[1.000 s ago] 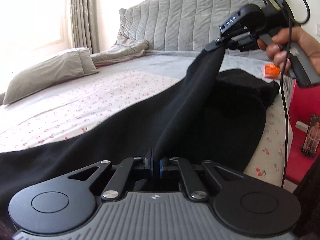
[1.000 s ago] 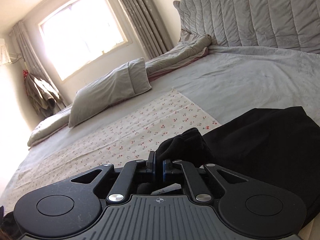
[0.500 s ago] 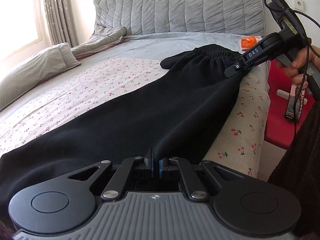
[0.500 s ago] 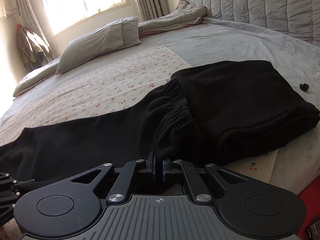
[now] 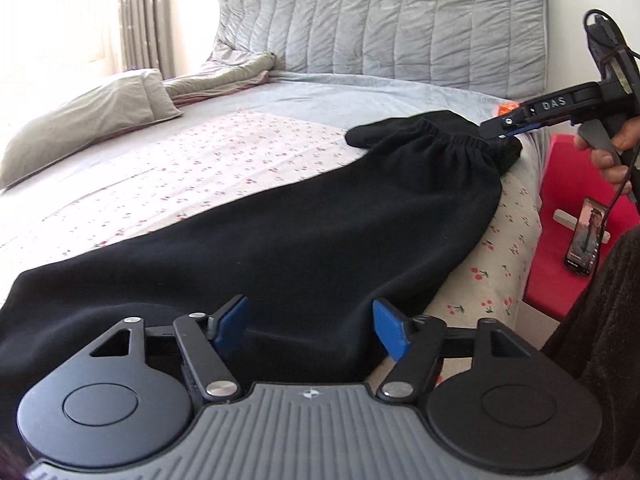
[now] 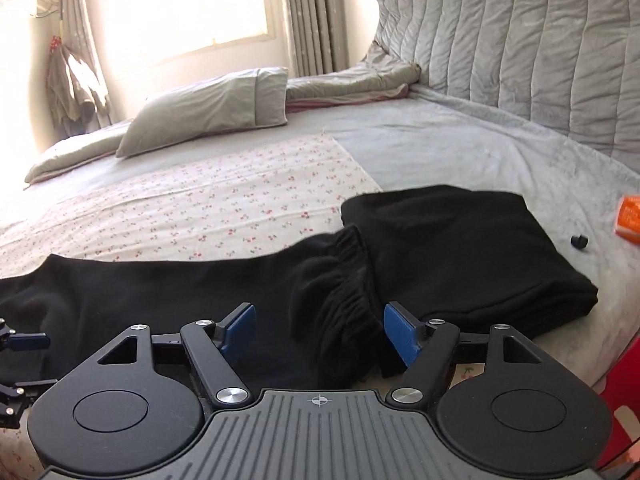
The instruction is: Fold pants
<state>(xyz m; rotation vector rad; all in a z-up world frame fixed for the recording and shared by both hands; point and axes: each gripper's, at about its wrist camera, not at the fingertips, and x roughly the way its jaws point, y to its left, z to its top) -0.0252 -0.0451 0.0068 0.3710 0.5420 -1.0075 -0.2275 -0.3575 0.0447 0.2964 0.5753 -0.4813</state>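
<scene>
Black pants lie stretched along the near edge of the bed, legs together, with the elastic waistband at the right end. My left gripper is open over the leg end, its blue pads apart with cloth lying loose between them. My right gripper is open over the bunched waistband, and it also shows in the left wrist view. Neither grips the cloth.
A folded black garment lies just beyond the waistband. An orange box and a small black cap lie to the right. A red stand with a phone is beside the bed. A pillow lies at the far side.
Both grippers lowered the pants onto the bed, then opened and let go. The pants now lie flat instead of hanging between the grippers.
</scene>
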